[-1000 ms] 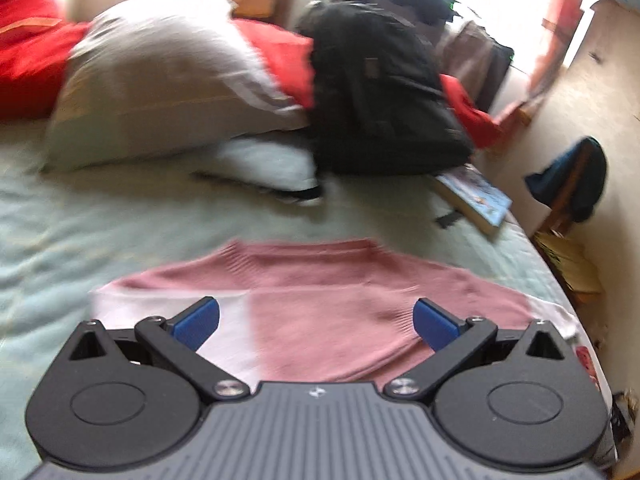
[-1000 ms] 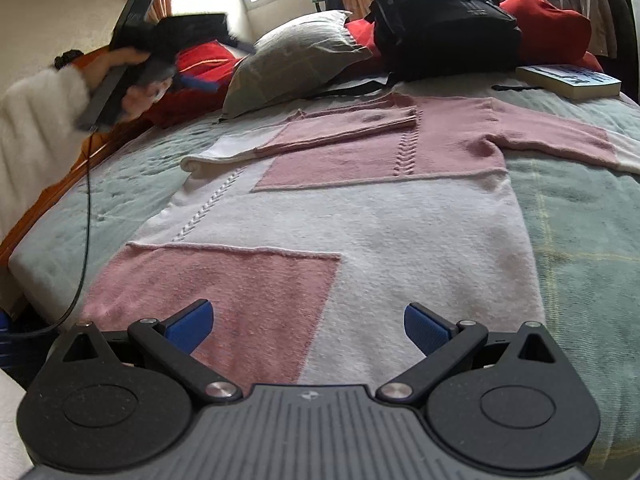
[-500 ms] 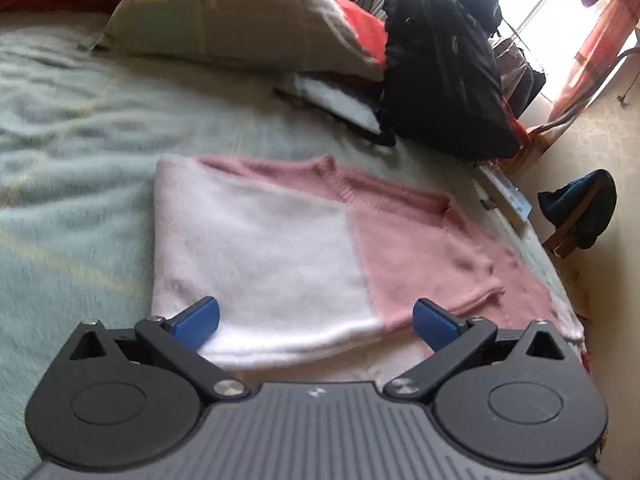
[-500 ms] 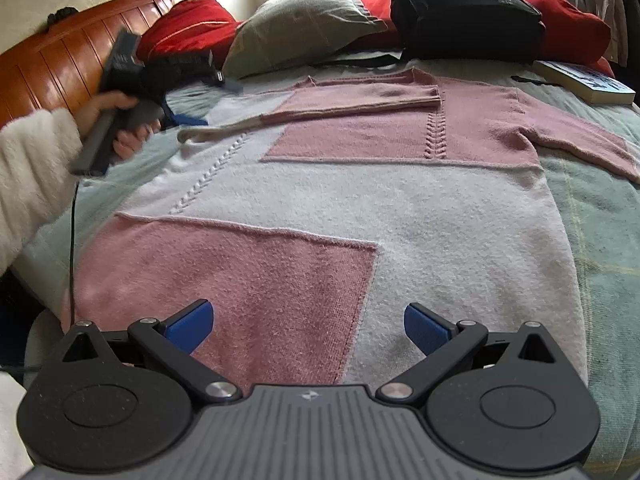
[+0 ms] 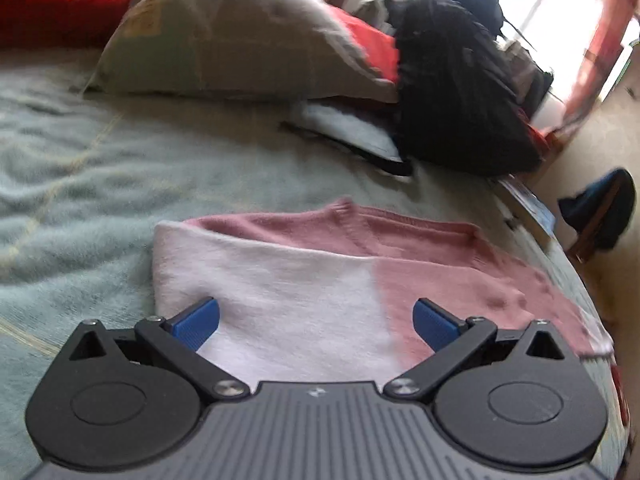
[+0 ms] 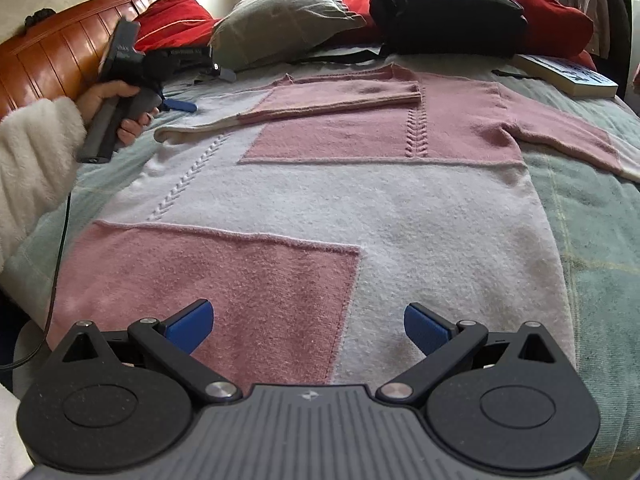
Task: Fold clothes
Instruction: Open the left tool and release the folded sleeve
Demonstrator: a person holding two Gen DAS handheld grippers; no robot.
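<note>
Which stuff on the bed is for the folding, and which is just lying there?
For the folding:
- pink and white knitted sweater, spread flat, one sleeve folded across its chest
- left tool, open, by that sleeve's cuff
- right tool, open, over the hem

Just lying about:
- grey pillow
- black backpack
- red cushions
- paperback book

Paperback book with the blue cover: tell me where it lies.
In the right wrist view the paperback book lies at the bed's far right edge, right of the black backpack and beyond the pink-and-white knitted sweater's outstretched sleeve.
</note>
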